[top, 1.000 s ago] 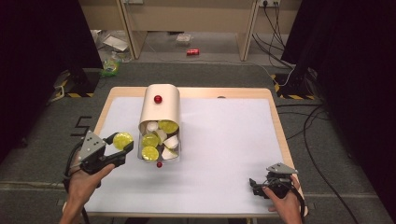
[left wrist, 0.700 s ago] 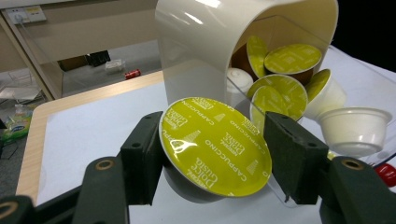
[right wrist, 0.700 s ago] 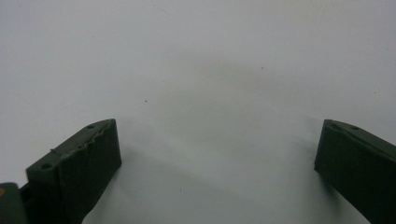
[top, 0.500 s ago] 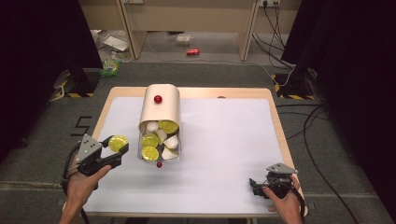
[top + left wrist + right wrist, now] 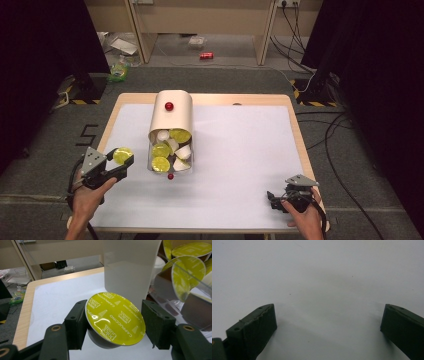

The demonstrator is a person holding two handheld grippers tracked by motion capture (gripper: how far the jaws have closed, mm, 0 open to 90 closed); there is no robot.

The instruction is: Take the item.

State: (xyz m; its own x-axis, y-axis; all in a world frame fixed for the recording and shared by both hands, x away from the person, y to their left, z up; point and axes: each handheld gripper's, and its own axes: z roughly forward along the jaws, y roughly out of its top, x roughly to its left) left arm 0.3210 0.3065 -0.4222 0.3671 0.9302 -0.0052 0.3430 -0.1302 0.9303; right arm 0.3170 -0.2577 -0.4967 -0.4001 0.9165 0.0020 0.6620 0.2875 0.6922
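Closest to me, my left gripper [image 5: 113, 322] is clamped on a coffee capsule [image 5: 115, 315], its two black ribbed jaws pressing the rim from either side. The capsule is a shallow round pod with a glossy yellow-green foil lid; I can read "CAPPUCCINO" repeated across it, and "DOLCE GUSTO" near the lower edge. From the high view I see it held over the left edge of the table [image 5: 127, 100], just left of the dispenser.

My right gripper [image 5: 327, 322] sits at the table's near right side, its jaws standing wide apart with nothing but the smooth white mat [image 5: 319, 277] between them.

Farther off, the capsule dispenser [image 5: 173, 112] has a matte cream, curved hood with a small red knob [image 5: 169, 106] on top, and a clear plastic tray at its front holding more yellow-lidded pods [image 5: 180, 135] mixed with white ones [image 5: 183, 152]. The table's rim is pale wood.
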